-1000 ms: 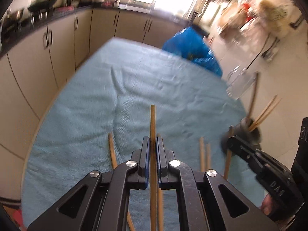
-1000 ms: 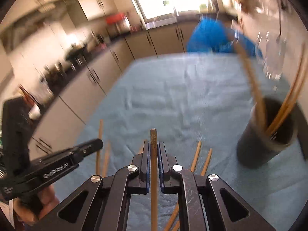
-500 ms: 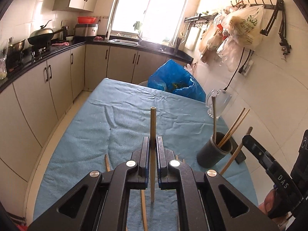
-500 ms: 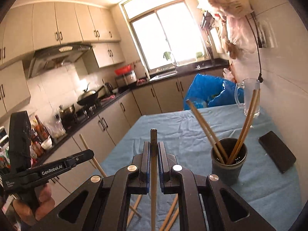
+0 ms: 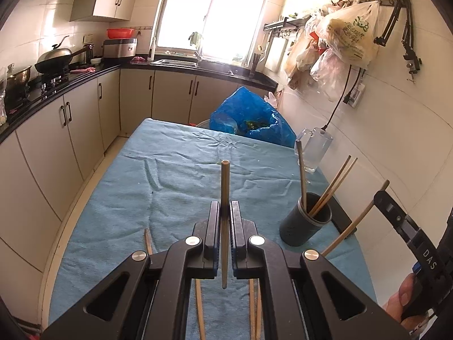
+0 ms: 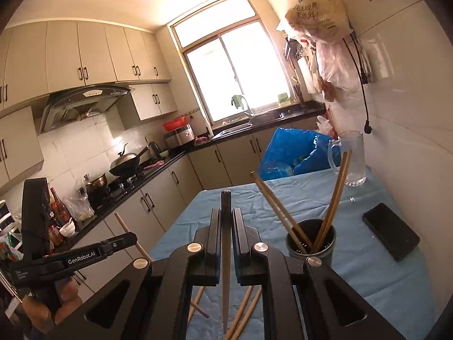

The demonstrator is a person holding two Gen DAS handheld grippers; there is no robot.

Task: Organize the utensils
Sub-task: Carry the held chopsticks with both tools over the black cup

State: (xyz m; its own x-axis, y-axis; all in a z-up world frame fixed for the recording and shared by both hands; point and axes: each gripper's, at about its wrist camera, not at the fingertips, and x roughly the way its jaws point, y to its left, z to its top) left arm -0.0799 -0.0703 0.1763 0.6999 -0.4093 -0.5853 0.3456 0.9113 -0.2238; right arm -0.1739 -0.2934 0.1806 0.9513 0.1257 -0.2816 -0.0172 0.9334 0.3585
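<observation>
While each gripper, left (image 5: pixel 225 221) and right (image 6: pixel 225 223), is closed on one chopstick, four chopsticks already stand in the dark cup (image 6: pixel 311 243) and several lie near it.

The left gripper (image 6: pixel 124 239) carries white lettering along its black arm: "GenRobot.AI". Lower on its handle sit two or three lines of smaller white print, too fine to make out. The right gripper (image 5: pixel 380 198) shows the letters "DAS" in white on its side. A plastic bag (image 5: pixel 351 32) hanging from the wall hooks bears green Chinese characters, too small to read.
</observation>
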